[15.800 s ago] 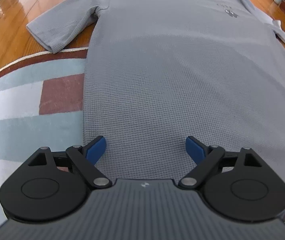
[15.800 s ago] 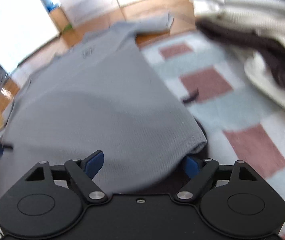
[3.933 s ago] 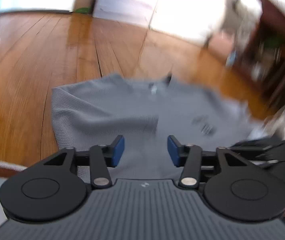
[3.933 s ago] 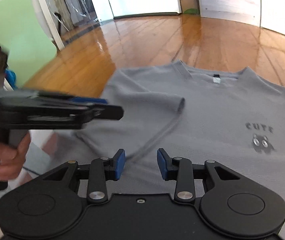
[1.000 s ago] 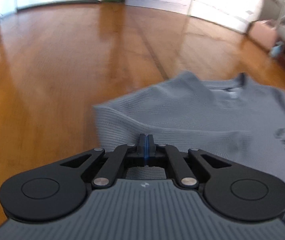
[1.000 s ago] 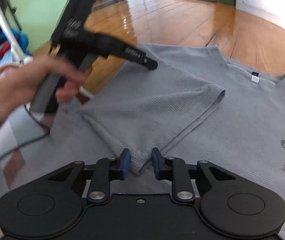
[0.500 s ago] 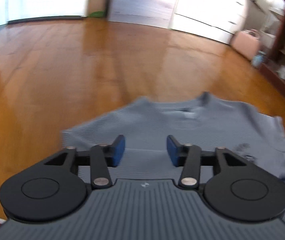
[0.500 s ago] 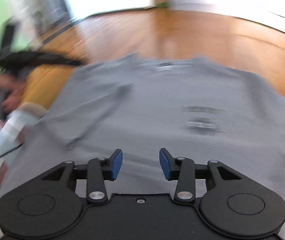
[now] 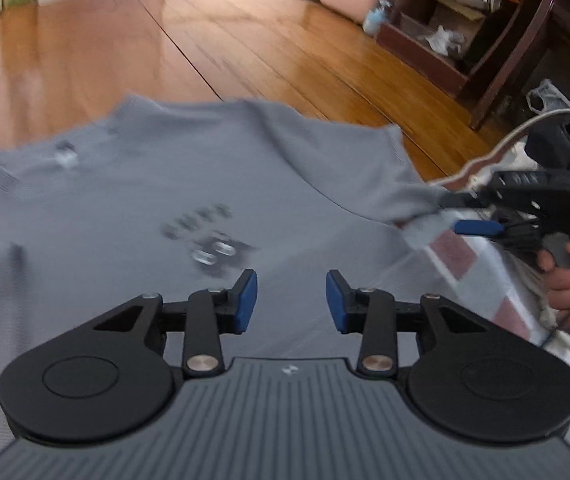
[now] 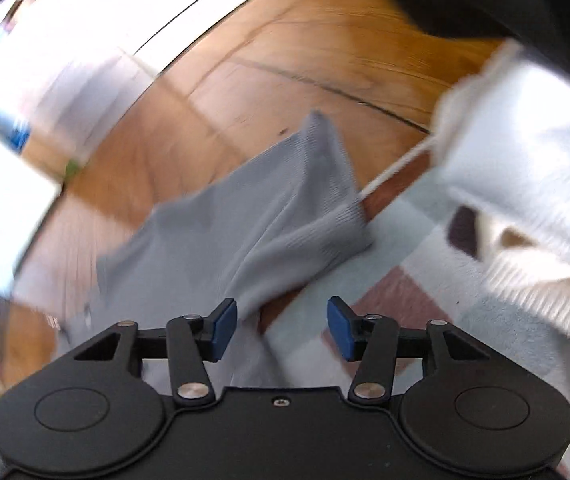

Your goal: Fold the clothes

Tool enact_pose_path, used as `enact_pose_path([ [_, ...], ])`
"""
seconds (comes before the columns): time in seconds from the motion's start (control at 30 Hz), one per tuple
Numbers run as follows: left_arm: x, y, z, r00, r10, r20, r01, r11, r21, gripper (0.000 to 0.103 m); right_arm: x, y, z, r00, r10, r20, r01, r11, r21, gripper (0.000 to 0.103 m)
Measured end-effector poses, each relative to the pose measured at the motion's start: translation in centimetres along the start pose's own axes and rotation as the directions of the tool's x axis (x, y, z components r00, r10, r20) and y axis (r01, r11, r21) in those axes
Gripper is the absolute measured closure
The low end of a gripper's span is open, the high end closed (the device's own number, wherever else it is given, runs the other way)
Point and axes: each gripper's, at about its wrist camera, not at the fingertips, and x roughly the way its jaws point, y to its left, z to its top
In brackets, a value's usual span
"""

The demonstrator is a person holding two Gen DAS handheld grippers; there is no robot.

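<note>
Left gripper (image 9: 291, 300): jaws wide apart, nothing held, hovering over the chest of the grey t-shirt (image 9: 133, 200) just below its dark print (image 9: 209, 236). Right gripper (image 10: 281, 328): jaws also spread, empty, at the edge of the shirt's right sleeve (image 10: 305, 200). Shirt lies flat, front up, collar end on the wood floor (image 9: 245, 40), lower part on the checked rug (image 10: 401, 292). Pale clothing pile (image 10: 525, 200) to the right.

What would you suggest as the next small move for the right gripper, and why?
Probably ease the right gripper forward and close on the sleeve of the grey T-shirt. Its jaws are open, the sleeve lies unfolded just ahead, partly on the rug.
</note>
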Motion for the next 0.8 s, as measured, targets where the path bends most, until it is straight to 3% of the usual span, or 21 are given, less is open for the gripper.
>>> enact_pose_path([
  [0.1, 1.7, -0.8, -0.6, 0.999, -0.034, -0.031, 0.032, 0.998, -0.05, 0.068, 1.0, -1.1, 0.7, 1.0, -0.007, 0.007, 0.006, 0.998, 0.057, 0.047],
  [0.23, 2.9, -1.0, -1.4, 0.997, -0.035, -0.063, 0.031, 0.998, -0.061, 0.068, 2.5, -1.0, 1.4, 0.997, -0.061, 0.046, 0.06, 0.998, 0.027, 0.038],
  [0.33, 2.5, -0.6, -1.4, 0.997, -0.048, -0.058, 0.044, 0.997, -0.067, 0.068, 3.4, -0.7, 1.9, 0.993, -0.053, 0.105, 0.053, 0.999, -0.001, 0.033],
  [0.37, 2.4, -0.5, -1.5, 0.997, -0.053, -0.057, 0.049, 0.996, -0.069, 0.068, 3.8, -0.5, 2.0, 0.994, -0.03, 0.103, 0.032, 0.999, -0.016, 0.037],
  [0.43, 2.1, -0.3, -1.5, 0.997, -0.061, -0.054, 0.057, 0.996, -0.074, 0.068, 4.6, 0.3, 2.1, 0.997, -0.001, 0.074, 0.006, 0.998, -0.067, 0.084],
  [0.47, 1.9, -0.2, -1.5, 0.996, -0.066, -0.052, 0.062, 0.995, -0.076, 0.068, 5.0, 0.9, 2.0, 0.999, -0.01, 0.051, 0.015, 0.995, -0.103, 0.094],
  [0.5, 1.8, 0.0, -1.5, 0.996, -0.07, -0.051, 0.066, 0.995, -0.078, 0.068, 5.3, 1.6, 2.0, 0.999, -0.02, 0.03, 0.024, 0.99, -0.139, 0.094],
  [0.53, 1.7, 0.1, -1.5, 0.996, -0.074, -0.049, 0.07, 0.994, -0.08, 0.068, 5.0, 3.1, 1.5, 0.997, -0.034, 0.07, 0.048, 0.975, -0.215, 0.094],
  [0.6, 1.4, 0.6, -1.4, 0.997, -0.06, -0.039, 0.057, 0.995, -0.087, 0.068, 3.6, 6.9, 0.3, 0.977, -0.049, 0.205, 0.127, 0.913, -0.388, 0.094],
  [0.67, 1.3, 1.1, -1.2, 0.999, -0.02, -0.028, 0.017, 0.996, -0.085, 0.068, 2.4, 10.8, -1.8, 0.959, 0.01, 0.284, 0.162, 0.802, -0.575, 0.094],
  [0.73, 1.7, 1.9, -1.1, 0.999, 0.0, -0.036, -0.004, 0.995, -0.101, 0.066, 1.9, 14.8, -4.2, 0.959, 0.124, 0.254, 0.119, 0.638, -0.761, 0.094],
  [0.8, 2.1, 2.8, -0.9, 0.999, 0.013, -0.047, -0.018, 0.993, -0.12, 0.066, 3.1, 17.6, -7.5, 0.984, 0.162, 0.075, 0.005, 0.399, -0.917, 0.095],
])
